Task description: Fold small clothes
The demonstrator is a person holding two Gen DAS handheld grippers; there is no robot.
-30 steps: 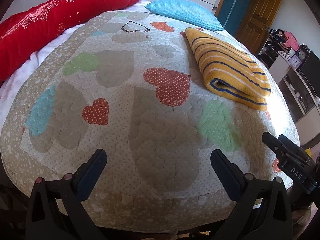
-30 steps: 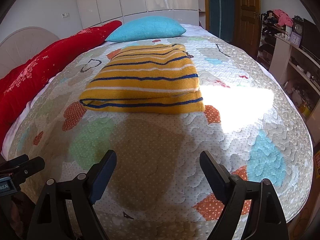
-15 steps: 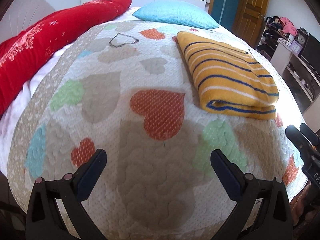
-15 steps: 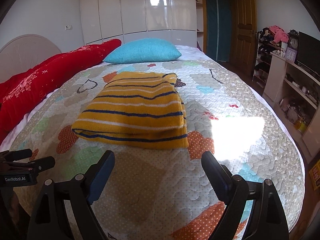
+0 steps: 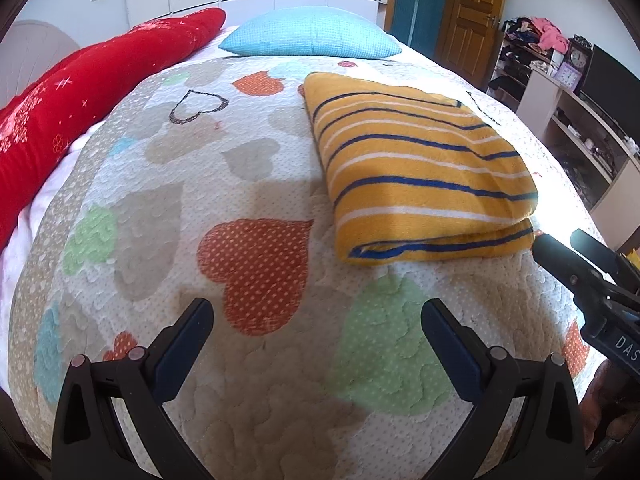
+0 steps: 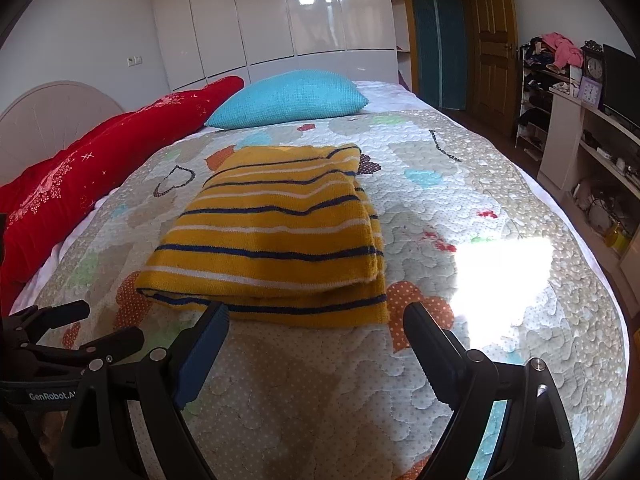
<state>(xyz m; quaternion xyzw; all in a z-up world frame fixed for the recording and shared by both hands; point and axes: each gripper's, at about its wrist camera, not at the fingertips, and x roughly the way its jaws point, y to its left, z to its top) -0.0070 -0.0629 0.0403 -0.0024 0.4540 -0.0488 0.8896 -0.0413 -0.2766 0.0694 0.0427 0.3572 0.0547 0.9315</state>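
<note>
While both tongs hang spread wide and empty over the heart-patterned quilt of the bed, the left tongs, lettered "GenRobot.AI" in the right wrist view, sit at eight o'clock of the folded yellow striped garment, and the right tongs, lettered "DAS", just at six o'clock.

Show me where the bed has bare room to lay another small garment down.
Widest bare quilt lies between the red bolster and the folded yellow striped garment. A second strip runs between the garment's near edge and both open grippers, left gripper and right gripper. The sunlit patch right of the garment is free too. The head end by the blue pillow is crowded.
</note>
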